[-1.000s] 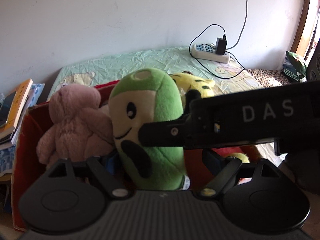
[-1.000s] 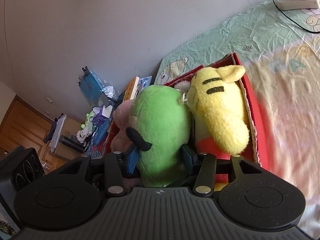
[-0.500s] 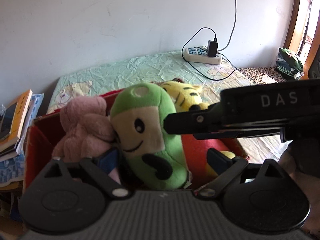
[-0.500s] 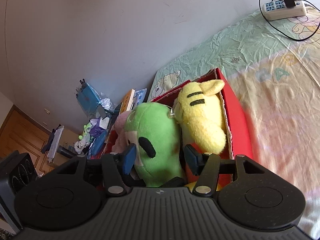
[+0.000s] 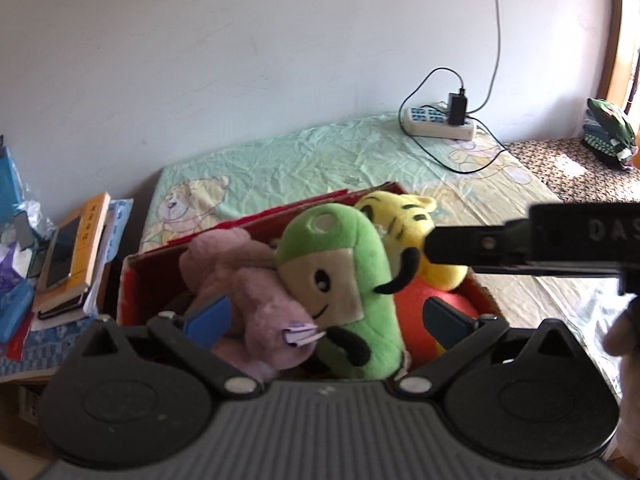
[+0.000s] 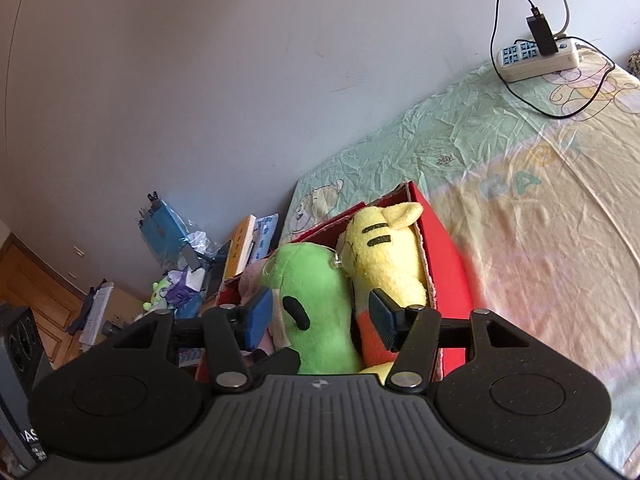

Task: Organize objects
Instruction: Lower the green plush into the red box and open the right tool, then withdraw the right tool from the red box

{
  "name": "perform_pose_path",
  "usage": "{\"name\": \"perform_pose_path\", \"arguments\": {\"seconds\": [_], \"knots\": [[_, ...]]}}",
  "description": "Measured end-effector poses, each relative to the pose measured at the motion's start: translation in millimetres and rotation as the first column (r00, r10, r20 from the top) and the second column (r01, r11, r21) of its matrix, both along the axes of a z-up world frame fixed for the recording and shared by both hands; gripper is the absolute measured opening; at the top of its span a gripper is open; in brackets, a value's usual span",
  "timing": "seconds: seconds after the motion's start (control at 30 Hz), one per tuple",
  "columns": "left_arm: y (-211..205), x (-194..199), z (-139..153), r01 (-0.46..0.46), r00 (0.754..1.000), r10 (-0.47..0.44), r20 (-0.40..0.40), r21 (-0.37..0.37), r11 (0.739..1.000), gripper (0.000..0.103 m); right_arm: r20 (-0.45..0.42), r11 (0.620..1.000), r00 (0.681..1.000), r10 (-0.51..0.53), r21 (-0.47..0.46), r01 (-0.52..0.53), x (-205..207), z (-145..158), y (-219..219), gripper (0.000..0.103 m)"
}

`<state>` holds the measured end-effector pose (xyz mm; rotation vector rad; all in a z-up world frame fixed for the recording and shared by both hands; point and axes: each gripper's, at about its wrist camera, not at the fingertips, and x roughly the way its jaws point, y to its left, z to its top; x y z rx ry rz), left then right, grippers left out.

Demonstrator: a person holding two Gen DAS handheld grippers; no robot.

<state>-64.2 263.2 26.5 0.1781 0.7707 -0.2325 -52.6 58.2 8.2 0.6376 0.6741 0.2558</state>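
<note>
A red cardboard box (image 5: pixel 132 280) on the bed holds a pink plush (image 5: pixel 248 292), a green plush with a face (image 5: pixel 340 280) and a yellow striped tiger plush (image 5: pixel 404 224). My left gripper (image 5: pixel 326 316) is open above the near side of the box, touching nothing. My right gripper (image 6: pixel 320 316) is open, its fingers either side of the green plush (image 6: pixel 316 300) without gripping it; the tiger (image 6: pixel 384 252) lies beside it in the box (image 6: pixel 444 256). The right gripper's black body crosses the left wrist view (image 5: pixel 520 248).
A power strip (image 5: pixel 440 126) with a plugged charger and cable lies on the green bedsheet (image 5: pixel 300 160) near the wall. Stacked books with a phone (image 5: pixel 72 248) sit left of the box. Folded clothes (image 5: pixel 608 128) lie far right. Cluttered items (image 6: pixel 176 264) stand by the wall.
Both grippers have pulled back and up from the box. The right gripper has let go of the green plush, which now rests in the box leaning on the pink plush.
</note>
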Motion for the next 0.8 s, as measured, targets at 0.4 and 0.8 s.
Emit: {"name": "perform_pose_path", "arguments": {"seconds": [0.4, 0.8], "knots": [[-6, -5, 1, -0.100, 0.995, 0.101, -0.005, 0.100, 0.990, 0.102, 0.019, 0.986, 0.999, -0.051, -0.156, 0.053, -14, 10, 4, 0.059], [-37, -7, 6, -0.175, 0.983, 0.181, -0.033, 0.128, 0.976, 0.103, -0.019, 0.960, 1.000, -0.021, -0.279, 0.015, -25, 18, -16, 0.062]]}}
